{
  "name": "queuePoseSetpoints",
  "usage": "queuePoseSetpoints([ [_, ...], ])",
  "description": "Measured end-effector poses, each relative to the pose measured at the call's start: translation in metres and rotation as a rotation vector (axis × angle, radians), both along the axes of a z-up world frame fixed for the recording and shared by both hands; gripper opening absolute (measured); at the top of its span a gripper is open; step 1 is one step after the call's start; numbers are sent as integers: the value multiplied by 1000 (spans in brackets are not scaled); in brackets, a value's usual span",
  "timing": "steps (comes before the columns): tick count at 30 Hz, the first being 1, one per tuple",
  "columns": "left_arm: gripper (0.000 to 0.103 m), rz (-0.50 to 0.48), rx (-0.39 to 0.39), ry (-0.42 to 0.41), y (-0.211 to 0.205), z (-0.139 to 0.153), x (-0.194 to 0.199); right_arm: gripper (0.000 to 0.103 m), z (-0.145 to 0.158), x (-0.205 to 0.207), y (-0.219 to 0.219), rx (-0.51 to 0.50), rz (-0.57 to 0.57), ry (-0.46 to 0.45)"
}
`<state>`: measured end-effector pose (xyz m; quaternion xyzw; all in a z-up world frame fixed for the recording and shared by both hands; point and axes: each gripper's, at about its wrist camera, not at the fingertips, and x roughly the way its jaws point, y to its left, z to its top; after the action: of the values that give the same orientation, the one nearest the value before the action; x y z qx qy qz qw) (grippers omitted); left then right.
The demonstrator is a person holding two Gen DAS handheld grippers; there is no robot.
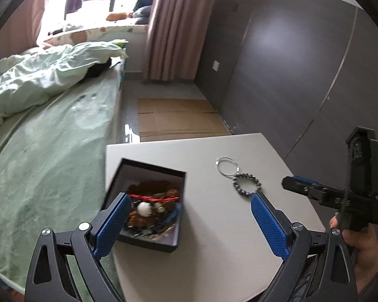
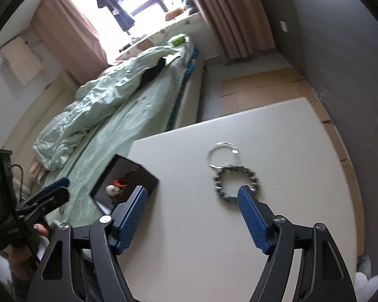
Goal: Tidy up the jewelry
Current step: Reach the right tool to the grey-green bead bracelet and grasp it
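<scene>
A black jewelry box (image 1: 128, 176) sits at the white table's left edge and holds several pieces, among them a red cord and a white bead. It also shows in the right wrist view (image 2: 138, 176). A dark beaded bracelet (image 1: 247, 183) (image 2: 235, 182) lies on the table, touching a thin silver bangle (image 1: 226, 166) (image 2: 221, 154) behind it. My left gripper (image 1: 190, 197) is open and empty above the table, its left finger over the box. My right gripper (image 2: 192, 192) is open and empty, its right finger near the beaded bracelet.
The white table (image 1: 214, 239) stands beside a bed with green bedding (image 1: 50, 130). Flattened cardboard (image 1: 176, 118) lies on the floor beyond it. A dark grey wall (image 1: 302, 63) runs along the right. The right gripper's body (image 1: 340, 193) shows at the table's right.
</scene>
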<state>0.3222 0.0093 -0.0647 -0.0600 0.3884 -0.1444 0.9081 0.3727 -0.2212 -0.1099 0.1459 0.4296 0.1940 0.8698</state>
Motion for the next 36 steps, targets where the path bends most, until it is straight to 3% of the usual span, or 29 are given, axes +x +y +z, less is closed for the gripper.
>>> queuePoseSetpoints([
  [5,91,-30,5,-6,-18,0,6,64,-18,5,-19,-11,-47,45],
  [9,79,-44,18,19,-29,-4,16,55,-36,15,-31,-41,-96,93],
  [17,61,-73,38,69,-44,-14,41,48,-57,33,-30,-110,-119,103],
  [19,57,-76,45,83,-45,-17,49,39,-63,40,-27,-143,-121,125],
  [21,53,-72,50,93,-46,-19,56,37,-63,46,-22,-154,-110,115],
  [30,49,-86,58,135,-55,-29,87,33,-70,65,-7,-259,-62,95],
  [33,49,-89,54,155,-60,-35,99,21,-70,64,0,-354,-43,68],
  [36,49,-100,57,172,-69,-40,107,10,-70,64,-2,-373,-28,62],
])
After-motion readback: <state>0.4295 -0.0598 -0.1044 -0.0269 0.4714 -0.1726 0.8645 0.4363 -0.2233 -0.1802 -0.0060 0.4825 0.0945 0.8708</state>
